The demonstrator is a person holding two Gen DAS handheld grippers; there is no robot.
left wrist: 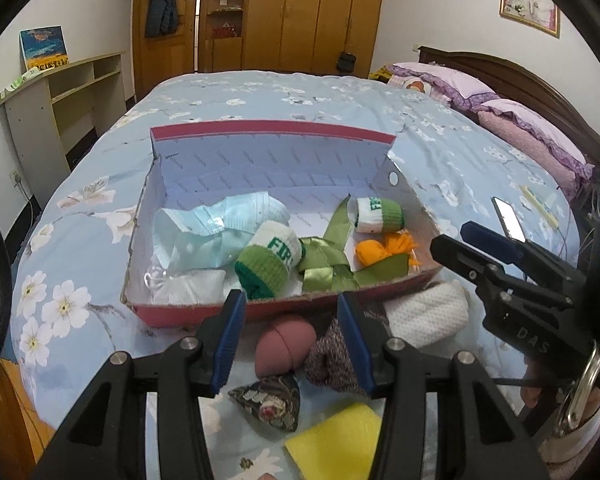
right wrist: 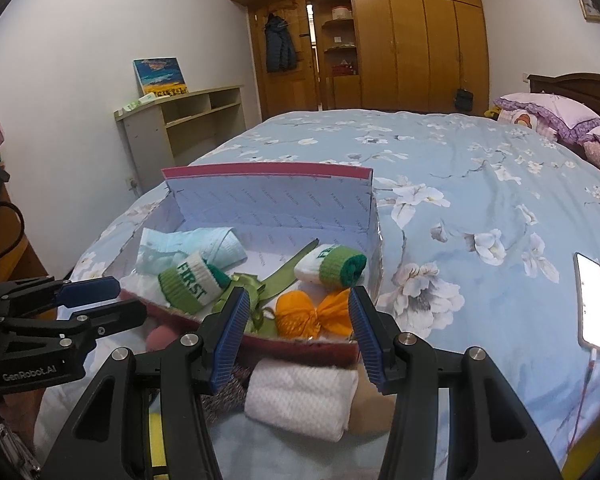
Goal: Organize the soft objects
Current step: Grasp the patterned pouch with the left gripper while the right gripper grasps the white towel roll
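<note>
A red box [left wrist: 260,314] with a white inside lies open on the bed. It holds blue face masks [left wrist: 220,224], two green-and-white sock rolls [left wrist: 268,260] [right wrist: 332,266], a green ribbon [left wrist: 324,258] and an orange yarn bundle [right wrist: 312,316]. In front of the box lie a pink egg-shaped ball [left wrist: 284,346], a speckled knit piece [left wrist: 328,356], a rolled white towel [right wrist: 300,398], a brocade sachet [left wrist: 270,402] and a yellow sponge [left wrist: 336,440]. My left gripper [left wrist: 291,304] hovers open above the ball and the knit piece. My right gripper [right wrist: 299,300] is open above the towel, holding nothing.
The bed has a blue flowered cover [right wrist: 460,184]. A lit phone [right wrist: 590,300] on a cable lies to the right. Purple pillows [left wrist: 532,128] sit at the headboard. A shelf unit [right wrist: 180,124] and a wooden wardrobe [right wrist: 400,40] stand beyond the bed.
</note>
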